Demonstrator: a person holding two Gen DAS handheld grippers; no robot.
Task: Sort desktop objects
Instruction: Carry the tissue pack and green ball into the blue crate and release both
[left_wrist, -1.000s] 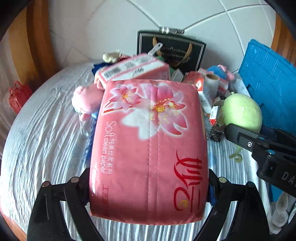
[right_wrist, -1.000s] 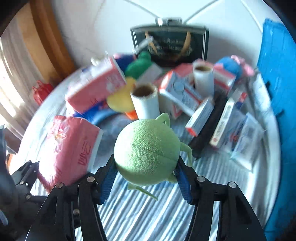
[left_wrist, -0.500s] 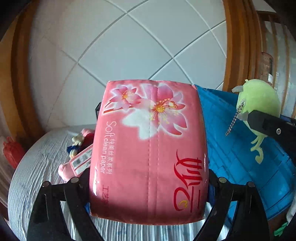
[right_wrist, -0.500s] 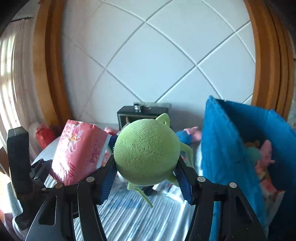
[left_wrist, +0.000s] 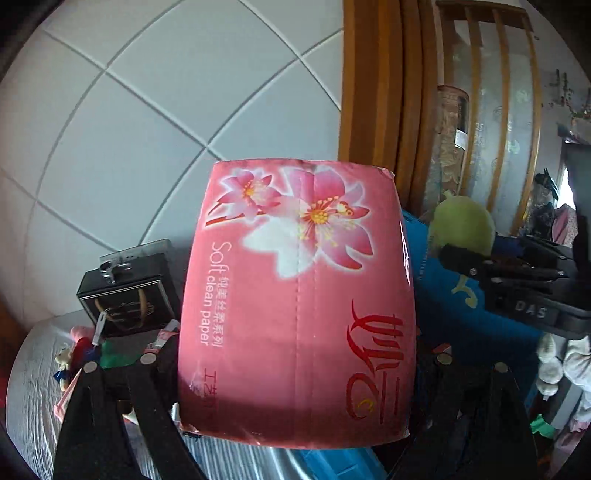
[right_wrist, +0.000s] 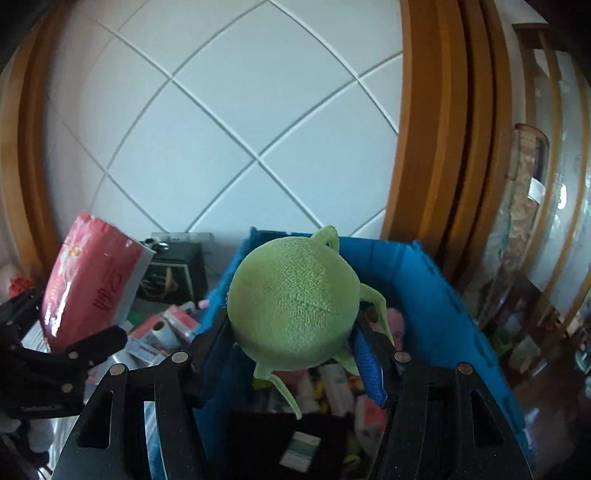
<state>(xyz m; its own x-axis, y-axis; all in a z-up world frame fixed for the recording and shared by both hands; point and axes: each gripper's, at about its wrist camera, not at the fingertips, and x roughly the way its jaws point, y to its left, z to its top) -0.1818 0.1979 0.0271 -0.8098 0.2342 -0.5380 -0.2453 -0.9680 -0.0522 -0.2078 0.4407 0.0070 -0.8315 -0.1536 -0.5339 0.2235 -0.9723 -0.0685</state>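
Clamping a pink tissue pack (left_wrist: 295, 302) in the left gripper (left_wrist: 295, 373), right gripper (right_wrist: 291, 332) pinching a green plush toy (right_wrist: 293, 304) above the blue bin (right_wrist: 436, 295)

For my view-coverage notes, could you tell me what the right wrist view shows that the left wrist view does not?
Only the right wrist view looks into the blue bin, showing the items piled inside.

Only the left wrist view shows the pink pack's printed flower face and the left gripper clamping it.

Both show the green plush in the right gripper, the pack, the black bag and the tiled wall.
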